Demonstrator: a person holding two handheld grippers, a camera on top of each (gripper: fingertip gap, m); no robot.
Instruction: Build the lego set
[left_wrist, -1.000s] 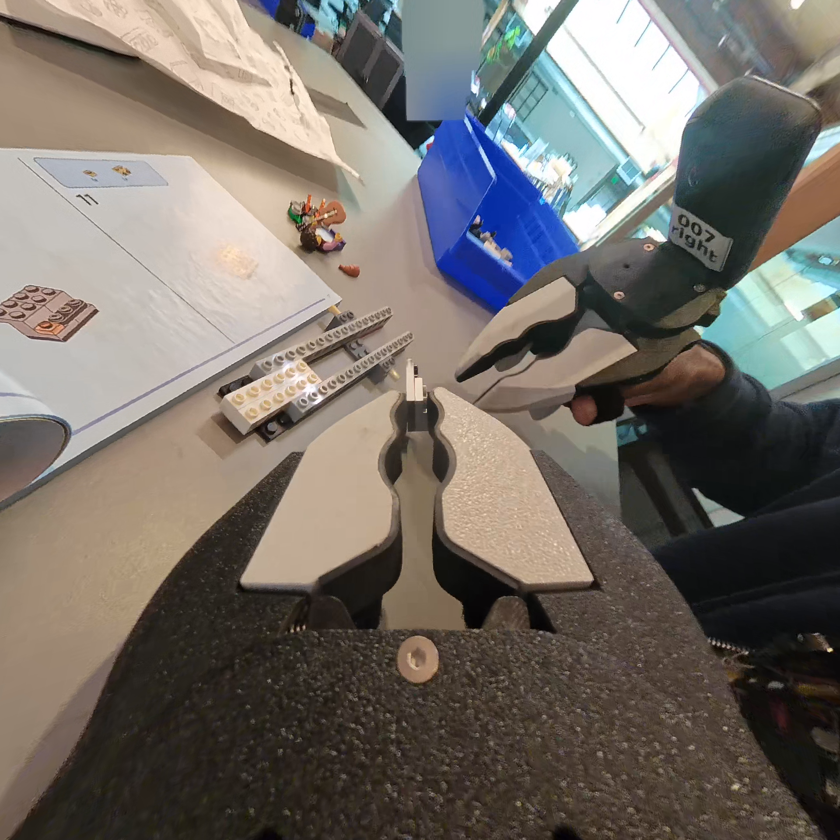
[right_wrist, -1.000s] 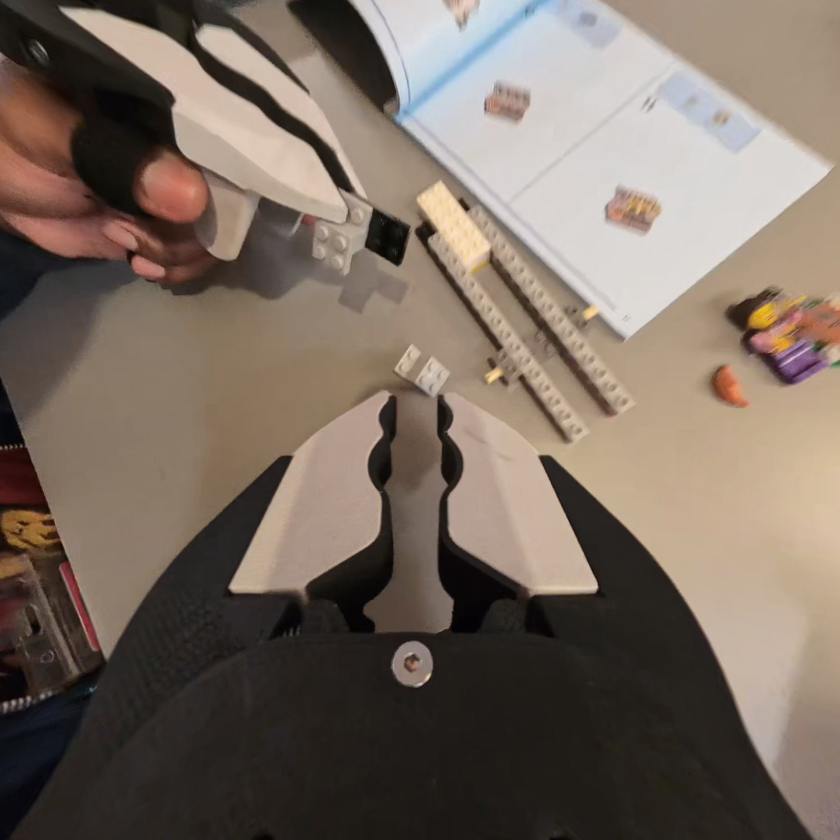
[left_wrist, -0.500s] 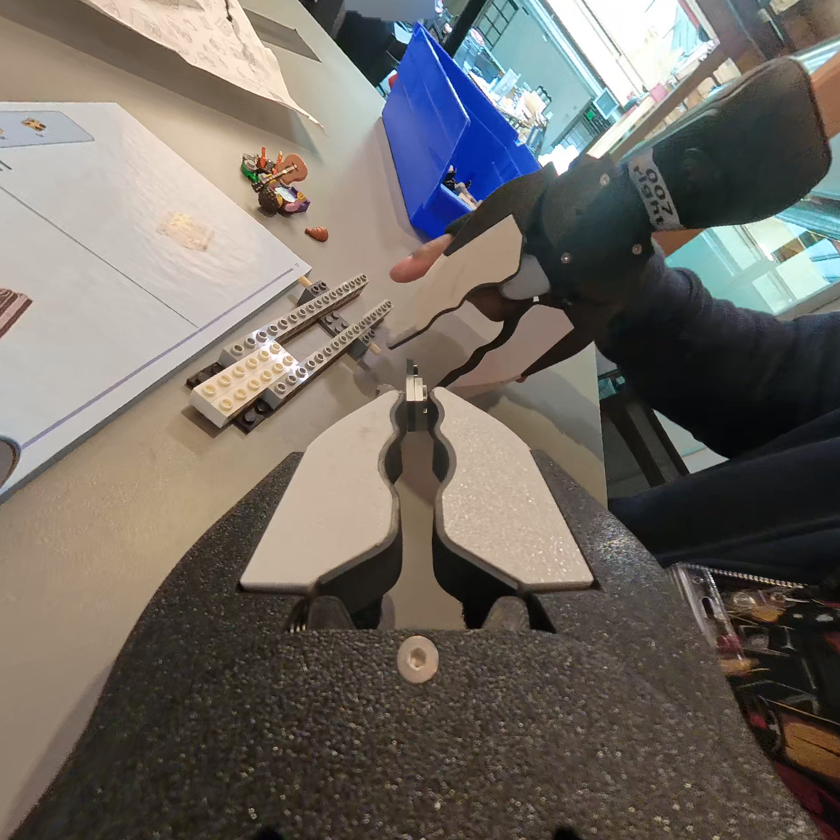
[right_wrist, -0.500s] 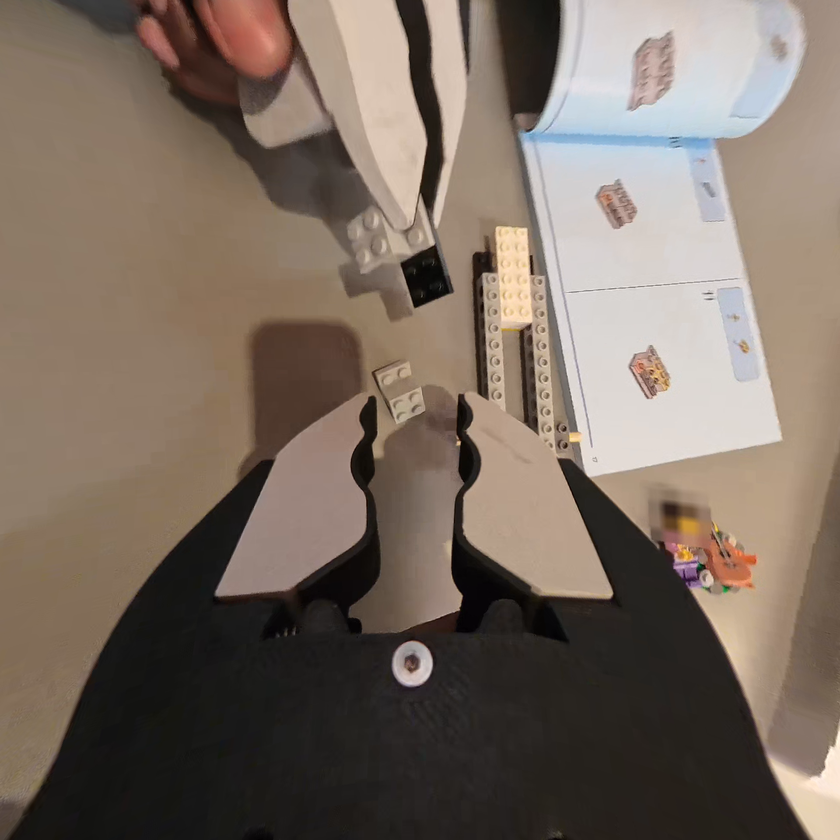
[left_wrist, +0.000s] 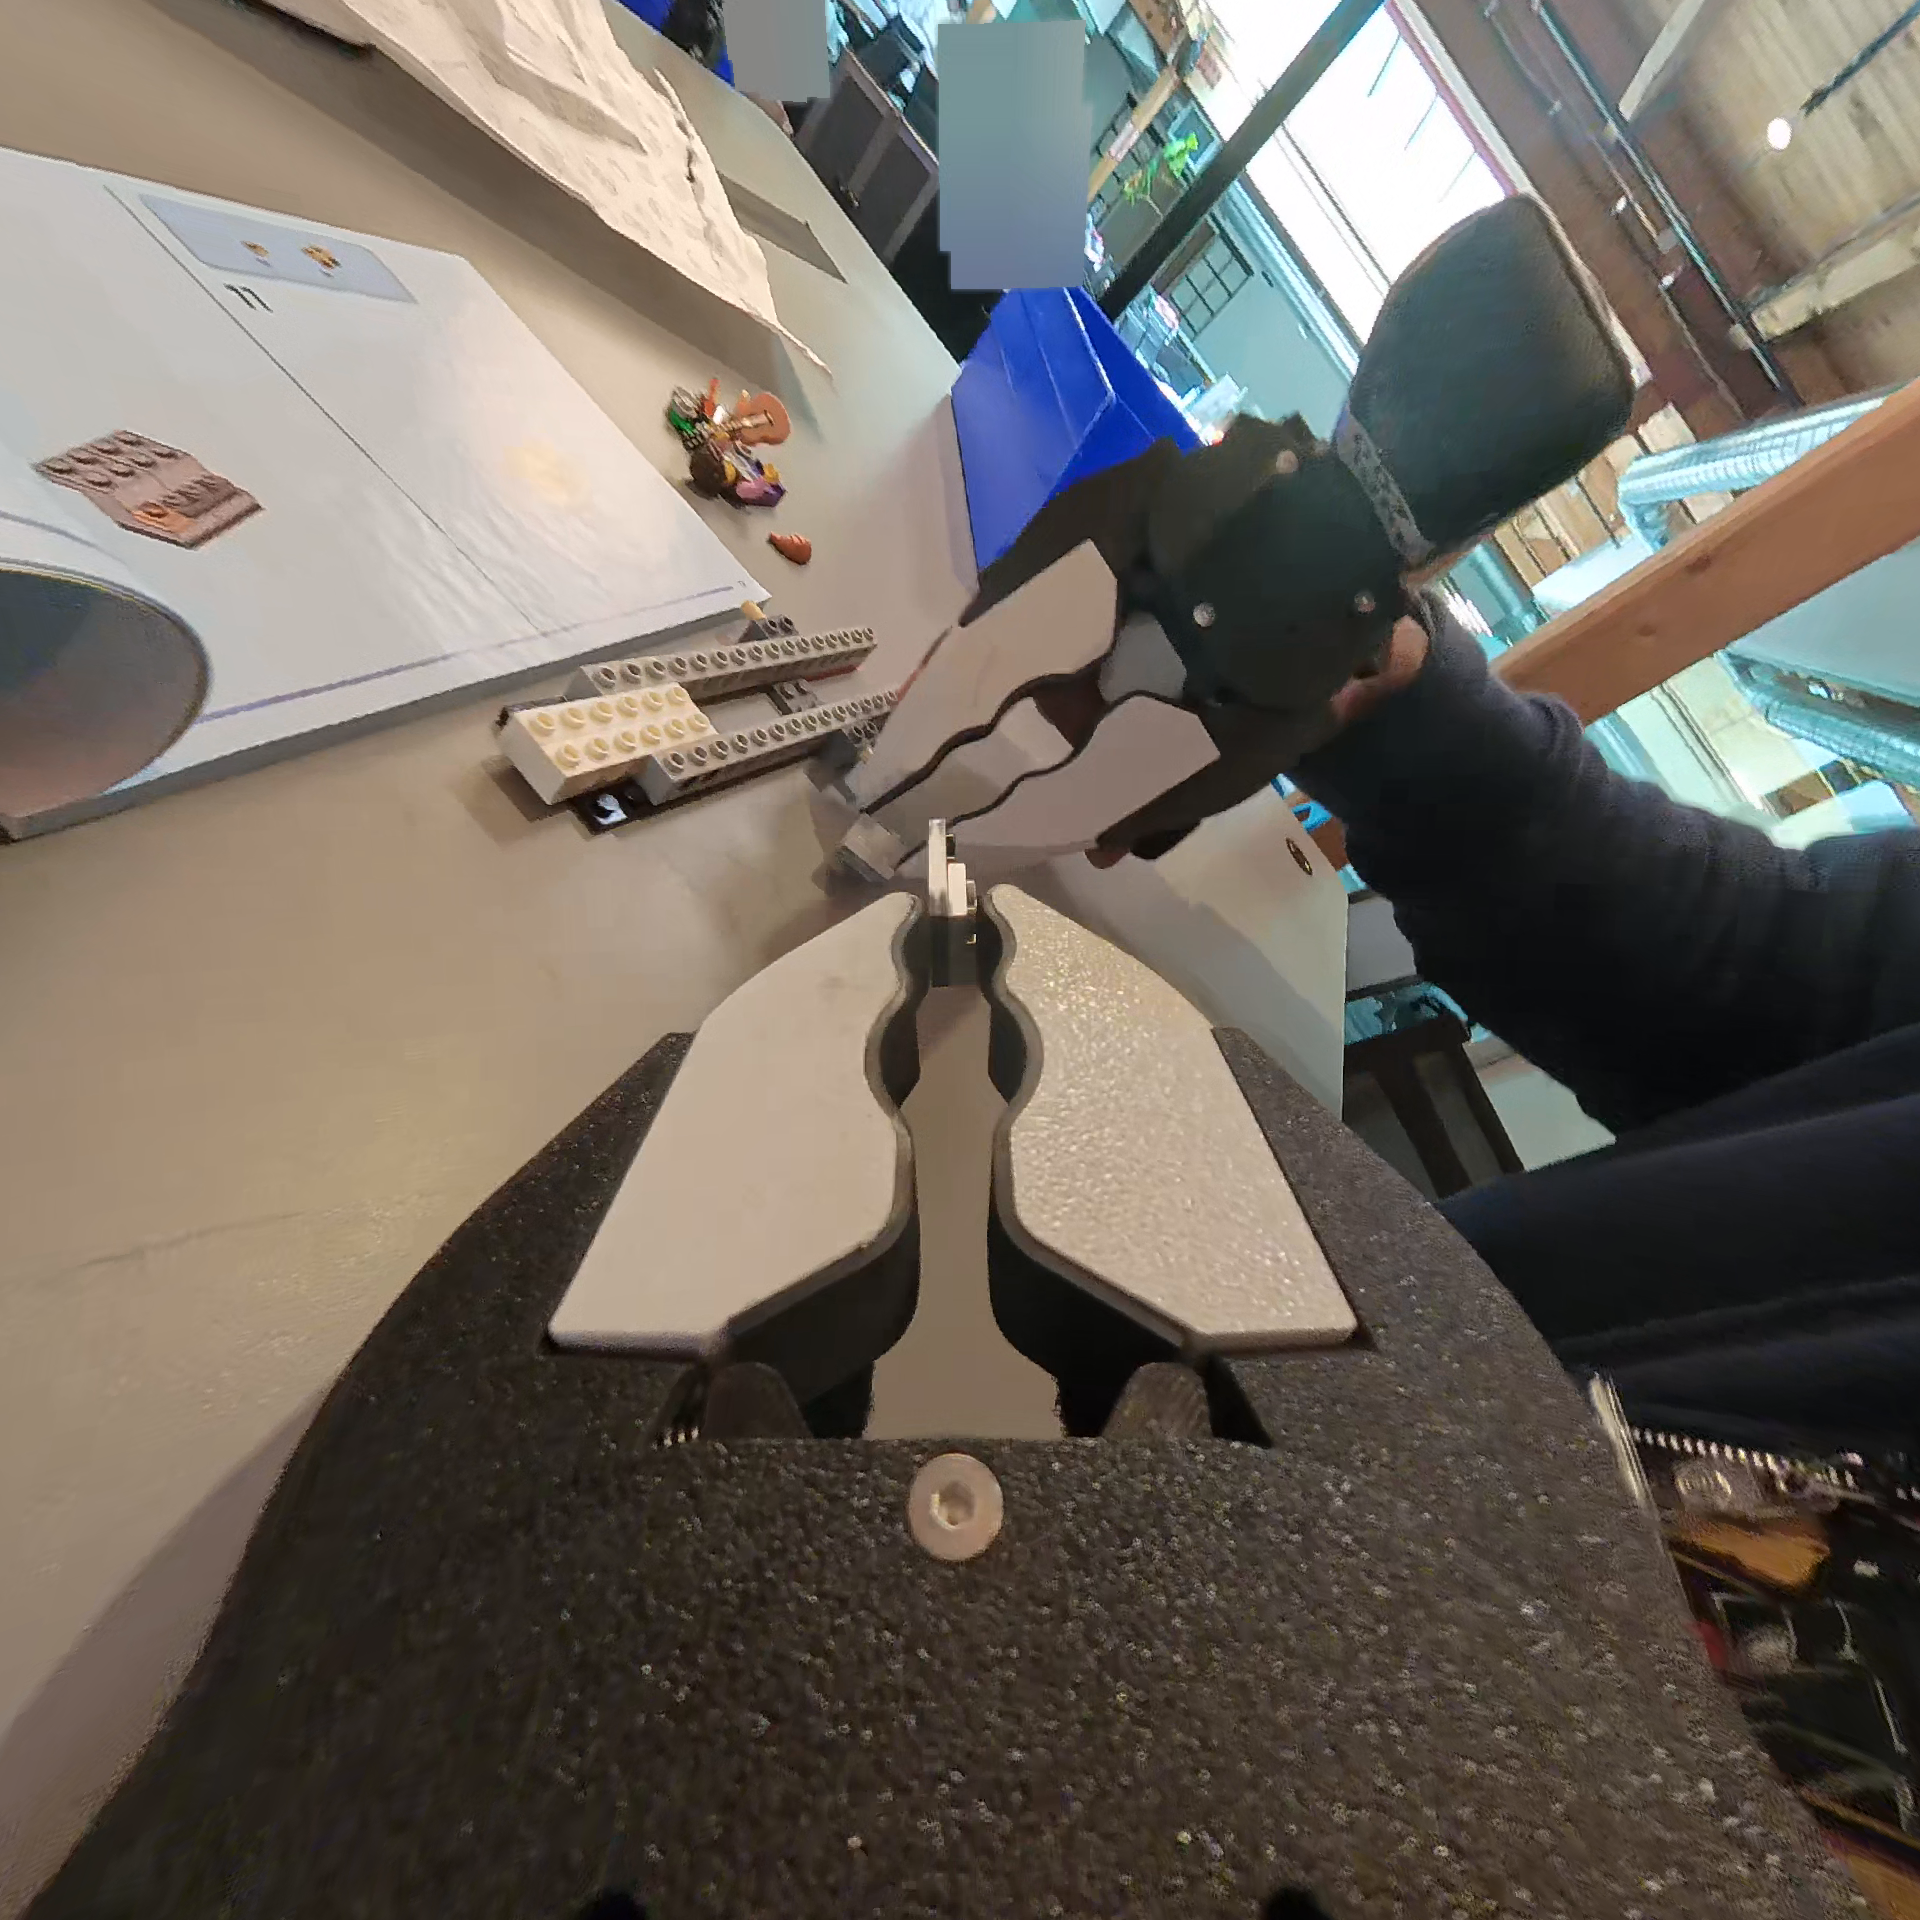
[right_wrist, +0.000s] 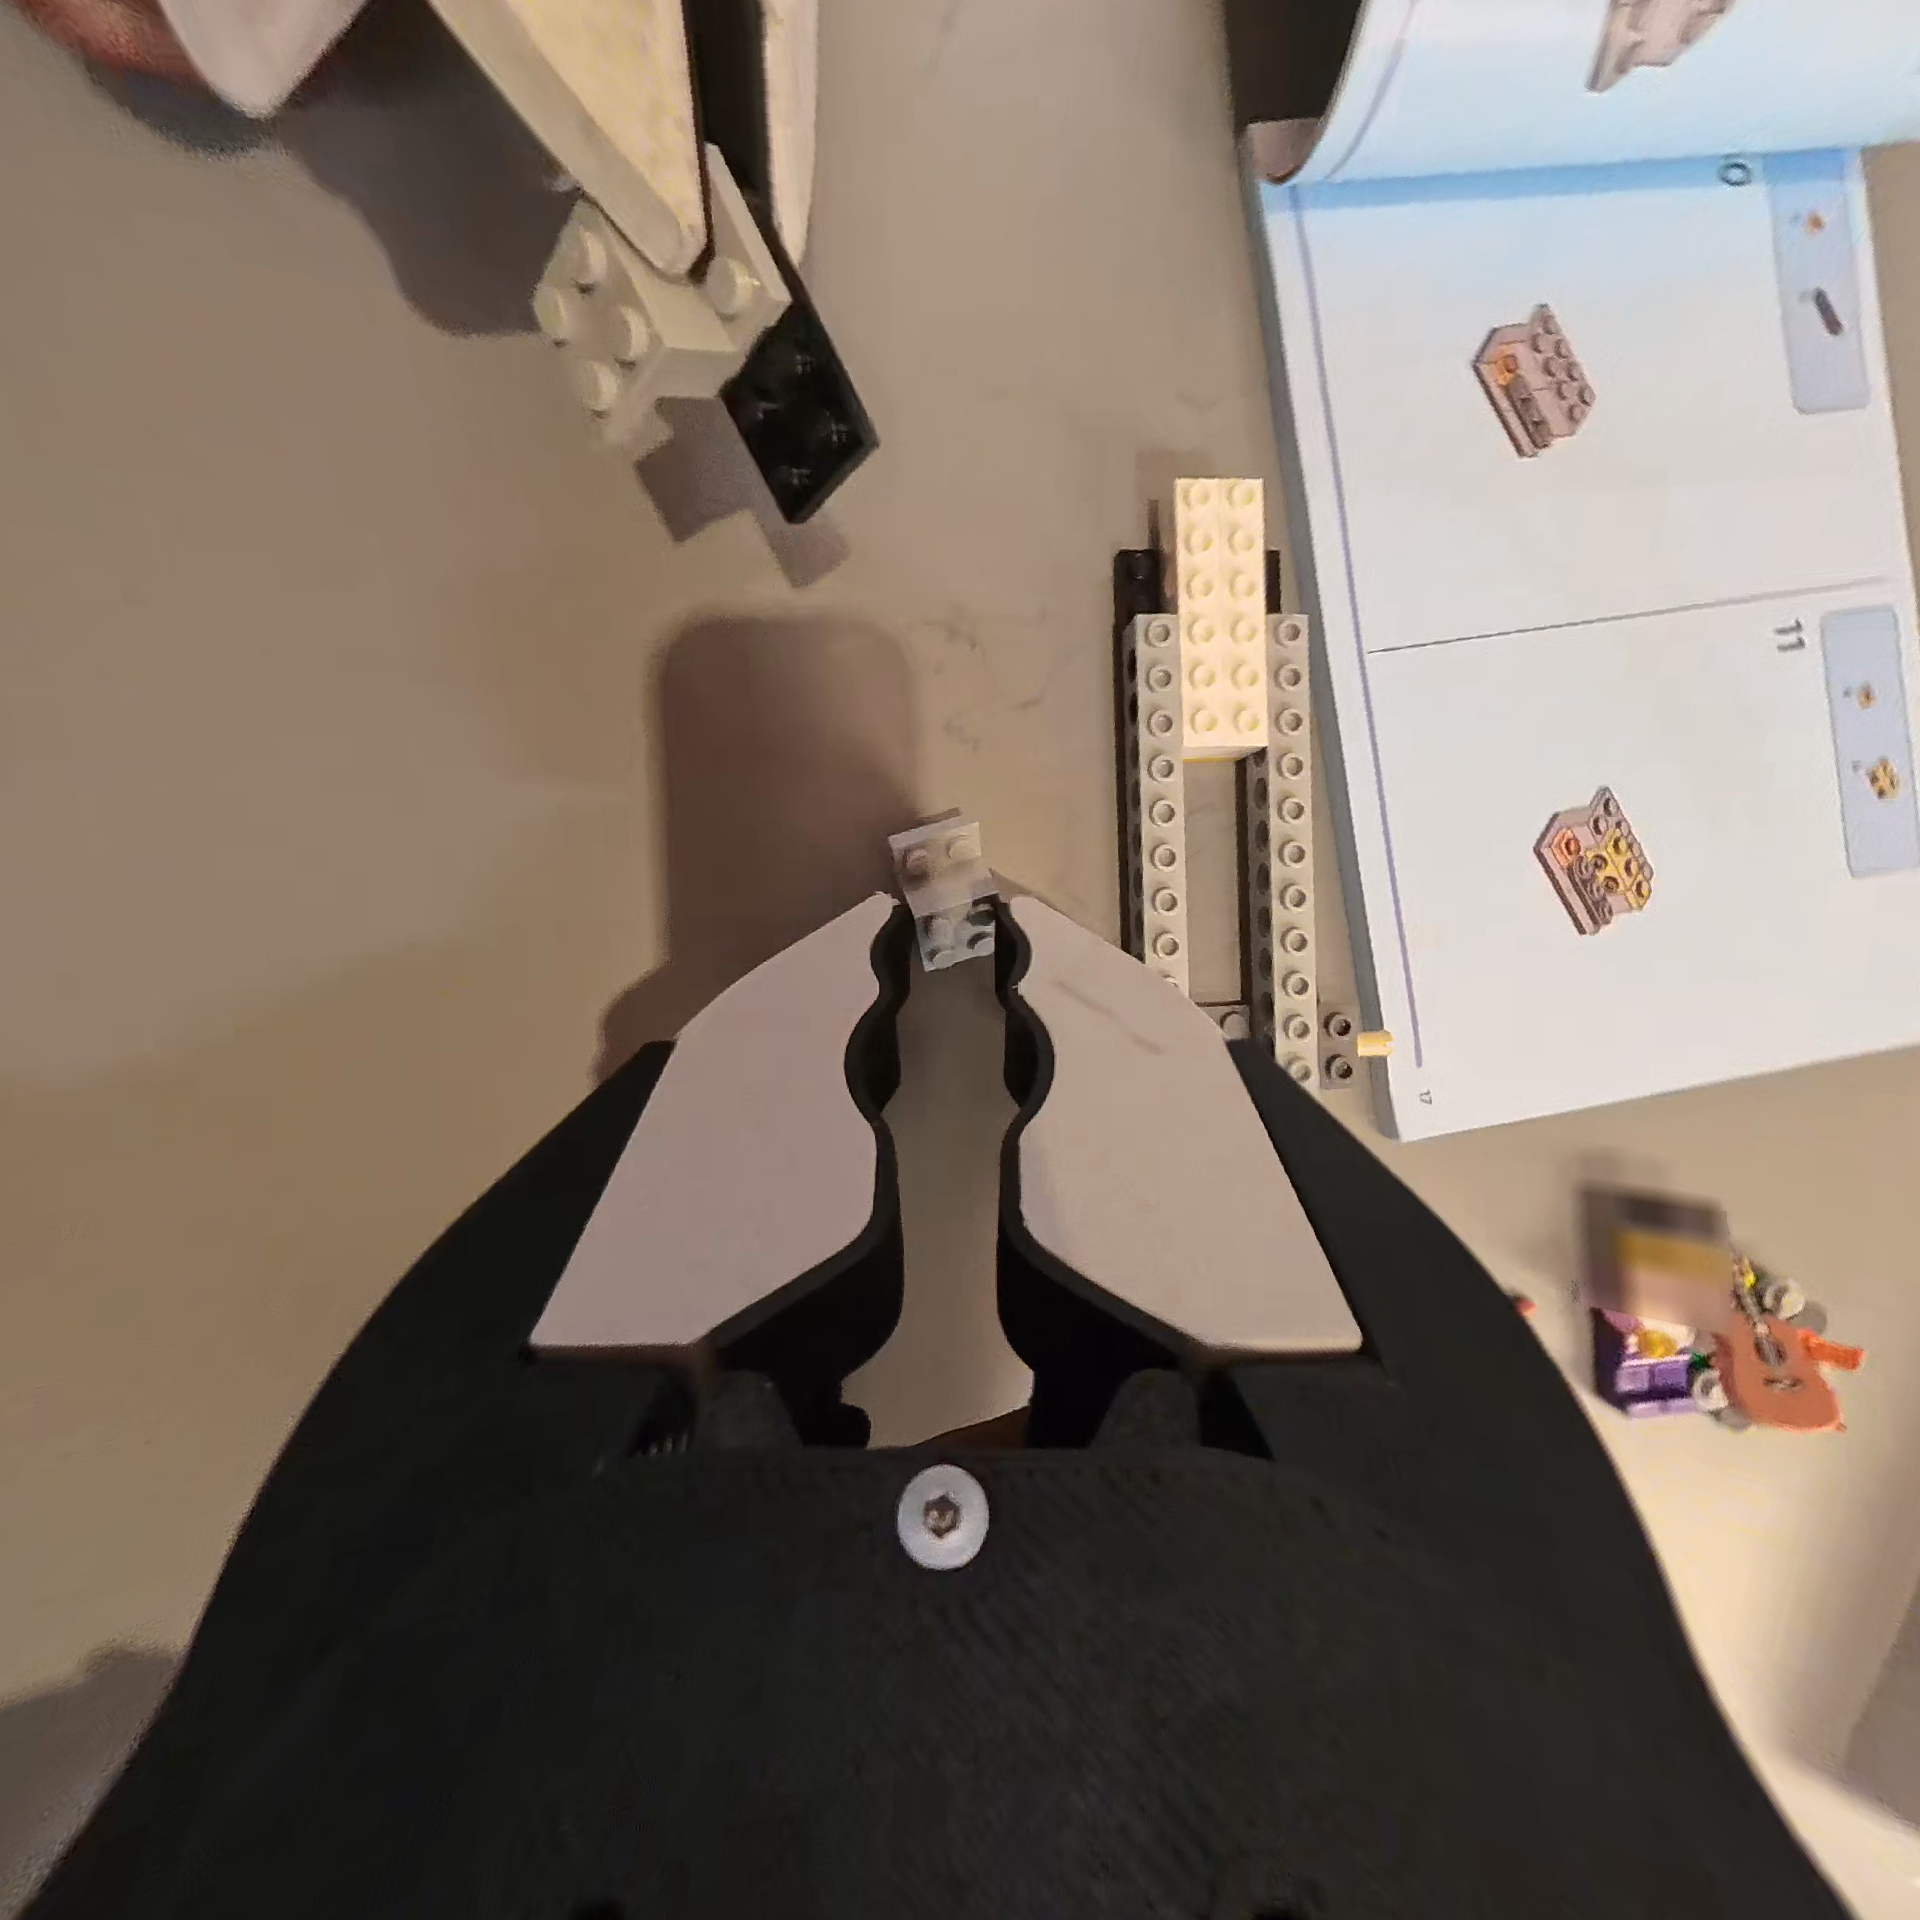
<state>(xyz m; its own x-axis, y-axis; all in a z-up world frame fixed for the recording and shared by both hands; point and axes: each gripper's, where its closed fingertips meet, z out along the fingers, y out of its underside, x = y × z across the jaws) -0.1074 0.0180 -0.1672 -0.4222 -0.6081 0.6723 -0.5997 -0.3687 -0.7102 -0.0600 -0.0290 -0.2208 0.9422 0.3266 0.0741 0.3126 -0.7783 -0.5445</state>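
My left gripper (left_wrist: 951, 909) is shut on a small stack of white and black plates (left_wrist: 943, 883), held just above the grey table (left_wrist: 312, 1039). In the right wrist view this stack (right_wrist: 665, 343) shows at the top left, with its black plate (right_wrist: 805, 416) sticking out. My right gripper (right_wrist: 948, 914) is down at the table, with its fingertips closed on a small light grey studded piece (right_wrist: 940, 868). In the left wrist view the right gripper (left_wrist: 883, 821) pinches that grey piece (left_wrist: 860, 854) just ahead of my left fingertips.
A frame of long grey beams with a cream brick (right_wrist: 1221, 623) lies beside an open instruction booklet (right_wrist: 1610, 623). A pile of small colourful figure parts (right_wrist: 1714, 1351) lies to the right. A blue bin (left_wrist: 1049, 416) and paper sheets (left_wrist: 582, 114) sit farther back. Tip to tip, the grippers are about 9 centimetres apart.
The right gripper opened wider over the small grey piece, came down and closed on it. The left gripper kept its hold on the plate stack and shifted only slightly.
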